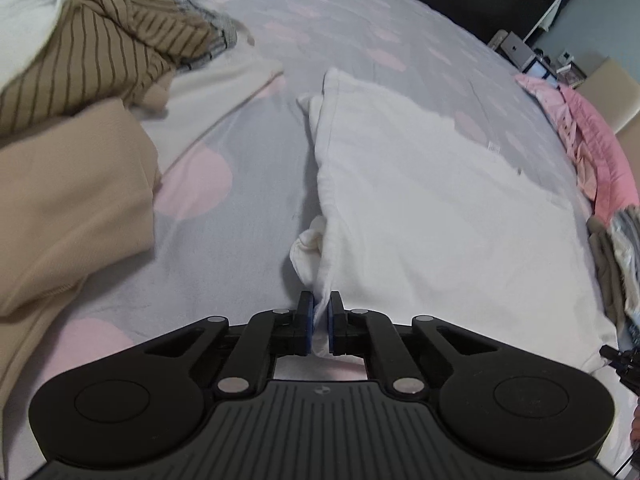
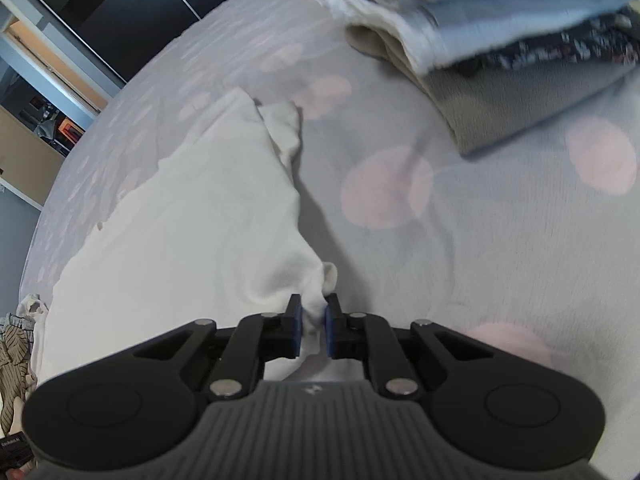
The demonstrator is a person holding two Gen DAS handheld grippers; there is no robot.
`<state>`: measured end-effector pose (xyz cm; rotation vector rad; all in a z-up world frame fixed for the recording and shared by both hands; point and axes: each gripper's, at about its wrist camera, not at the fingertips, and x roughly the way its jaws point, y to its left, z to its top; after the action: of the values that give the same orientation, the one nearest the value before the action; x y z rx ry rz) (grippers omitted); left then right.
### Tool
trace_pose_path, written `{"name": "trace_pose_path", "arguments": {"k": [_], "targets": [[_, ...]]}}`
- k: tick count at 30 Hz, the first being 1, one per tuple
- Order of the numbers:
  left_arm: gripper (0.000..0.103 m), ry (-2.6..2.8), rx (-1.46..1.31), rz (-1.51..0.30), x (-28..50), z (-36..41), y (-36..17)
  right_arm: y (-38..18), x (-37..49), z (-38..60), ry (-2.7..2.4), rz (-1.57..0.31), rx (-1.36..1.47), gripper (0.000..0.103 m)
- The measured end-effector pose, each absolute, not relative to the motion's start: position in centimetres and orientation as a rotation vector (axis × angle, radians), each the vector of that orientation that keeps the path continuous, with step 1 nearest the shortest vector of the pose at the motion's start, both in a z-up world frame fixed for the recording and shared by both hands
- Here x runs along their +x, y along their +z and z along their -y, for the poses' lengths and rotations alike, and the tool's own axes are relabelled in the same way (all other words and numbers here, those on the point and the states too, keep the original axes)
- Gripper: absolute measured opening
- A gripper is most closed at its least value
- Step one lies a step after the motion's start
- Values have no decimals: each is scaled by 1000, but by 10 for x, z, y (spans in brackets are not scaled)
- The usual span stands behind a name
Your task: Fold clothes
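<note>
On the spotted bed [image 1: 248, 264] the white garment [image 1: 420, 208] lay flat, each hand-held gripper, left [image 1: 319, 322] and right [image 2: 311, 326], pinching a near corner; lifting both evenly would probably fold it cleanly.

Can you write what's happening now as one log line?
left gripper: shut on white garment | right gripper: shut on white garment | garment flat on bed

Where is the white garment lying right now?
The white garment lies spread on the grey pink-dotted bedsheet, between the unfolded pile on the left and the folded stack on the right.
</note>
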<state>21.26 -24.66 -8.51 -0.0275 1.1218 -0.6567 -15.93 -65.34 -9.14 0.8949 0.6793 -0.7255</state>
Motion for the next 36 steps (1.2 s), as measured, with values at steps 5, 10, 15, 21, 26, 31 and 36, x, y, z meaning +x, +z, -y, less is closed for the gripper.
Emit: {"name": "trace_pose_path", "arguments": {"k": [5,10,15,21,26,31,36], "targets": [[3,-674,-13,-1099,211,243,-55,-63,-156,649,-721,-695,846,11],[3,-671,20,-1047,202,232,-29,-35,-161,633,-688,-696,785,11],[3,-650,49,-1069,190,207,-15,-22,-178,610,-663,-726,802,11],[3,-644,74,-1094,170,163,-1,-22,-205,569,-624,-784,826,11],[3,-642,149,-1090,144,127,7,-19,-226,522,-583,-850,754,11],[3,-652,181,-1084,120,89,14,-20,-251,479,-512,-913,712,11],[3,-647,224,-1125,104,67,9,-28,-277,452,-469,-982,719,11]]}}
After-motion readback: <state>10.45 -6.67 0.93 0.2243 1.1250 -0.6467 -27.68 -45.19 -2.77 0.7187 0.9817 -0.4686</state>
